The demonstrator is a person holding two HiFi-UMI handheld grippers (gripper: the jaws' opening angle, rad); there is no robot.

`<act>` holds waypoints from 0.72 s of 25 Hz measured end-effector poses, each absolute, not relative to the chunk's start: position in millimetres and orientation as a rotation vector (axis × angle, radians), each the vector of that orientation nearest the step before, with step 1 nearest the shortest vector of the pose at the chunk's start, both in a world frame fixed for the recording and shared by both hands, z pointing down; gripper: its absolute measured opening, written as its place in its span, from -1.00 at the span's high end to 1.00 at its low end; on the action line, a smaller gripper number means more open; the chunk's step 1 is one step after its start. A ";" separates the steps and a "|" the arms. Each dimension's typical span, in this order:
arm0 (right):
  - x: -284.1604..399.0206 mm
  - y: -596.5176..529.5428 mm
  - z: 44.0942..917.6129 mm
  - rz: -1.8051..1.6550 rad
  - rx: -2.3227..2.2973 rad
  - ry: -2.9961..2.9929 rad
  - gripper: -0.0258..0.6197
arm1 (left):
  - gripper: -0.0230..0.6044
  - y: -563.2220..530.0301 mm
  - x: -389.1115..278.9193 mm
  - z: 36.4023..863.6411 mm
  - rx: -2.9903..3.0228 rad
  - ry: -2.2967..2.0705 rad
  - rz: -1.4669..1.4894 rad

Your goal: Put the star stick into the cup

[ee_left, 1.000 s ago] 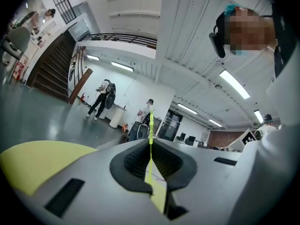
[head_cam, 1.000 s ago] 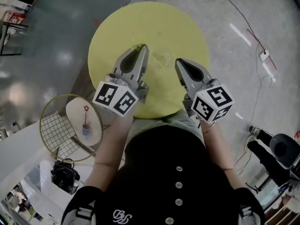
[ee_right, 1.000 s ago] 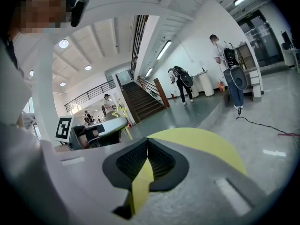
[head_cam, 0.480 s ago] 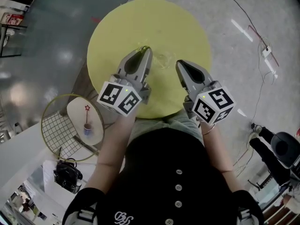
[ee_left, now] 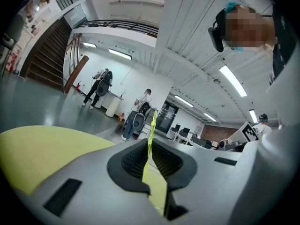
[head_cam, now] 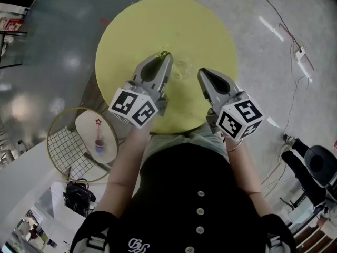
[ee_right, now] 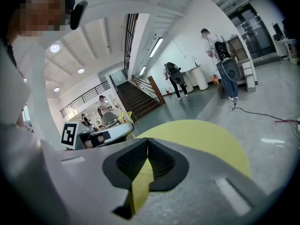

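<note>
A yellow-green star stick [head_cam: 164, 54] pokes out past the tips of my left gripper [head_cam: 166, 58], which is shut on it over the round yellow table [head_cam: 158, 20]. In the left gripper view the thin stick [ee_left: 151, 135] runs up between the closed pads, seen edge-on. A clear cup [head_cam: 181, 68] stands on the table just right of the left gripper's tip. My right gripper [head_cam: 202, 73] hovers to the right of the cup, shut with nothing in it. In the right gripper view the star [ee_right: 125, 117] shows at the left, beyond the closed right gripper [ee_right: 146, 142].
A small white side table [head_cam: 87, 123] on the floor at the left carries a blue cup [head_cam: 98, 144] with a red star stick. A wire chair [head_cam: 66, 146] and a black bag [head_cam: 79, 196] lie near it. Cables [head_cam: 292, 57] run over the floor at the right.
The left gripper with the stick has drifted slightly to the right, toward the cup. The right gripper has barely moved.
</note>
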State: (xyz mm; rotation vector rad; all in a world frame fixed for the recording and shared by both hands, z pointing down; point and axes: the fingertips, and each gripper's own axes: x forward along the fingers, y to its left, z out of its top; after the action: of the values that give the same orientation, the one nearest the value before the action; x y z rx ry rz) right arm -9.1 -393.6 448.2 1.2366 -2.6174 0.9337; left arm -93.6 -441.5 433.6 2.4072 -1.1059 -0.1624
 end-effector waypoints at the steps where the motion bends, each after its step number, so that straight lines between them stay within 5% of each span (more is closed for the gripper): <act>1: -8.1 -394.2 448.9 0.936 1.242 -2.615 0.91 | 0.87 -442.1 -92.9 434.7 2.408 -1.103 -0.159; 18: -10.9 -399.3 445.6 0.944 1.218 -2.621 0.91 | 0.86 -449.5 -98.7 453.9 2.347 -1.133 -0.061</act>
State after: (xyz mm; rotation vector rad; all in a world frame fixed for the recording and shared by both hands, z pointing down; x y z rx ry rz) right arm -10.9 -399.3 445.6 1.2178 -2.6209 0.9436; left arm -98.7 -449.5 453.9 2.3469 -1.1333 -0.0610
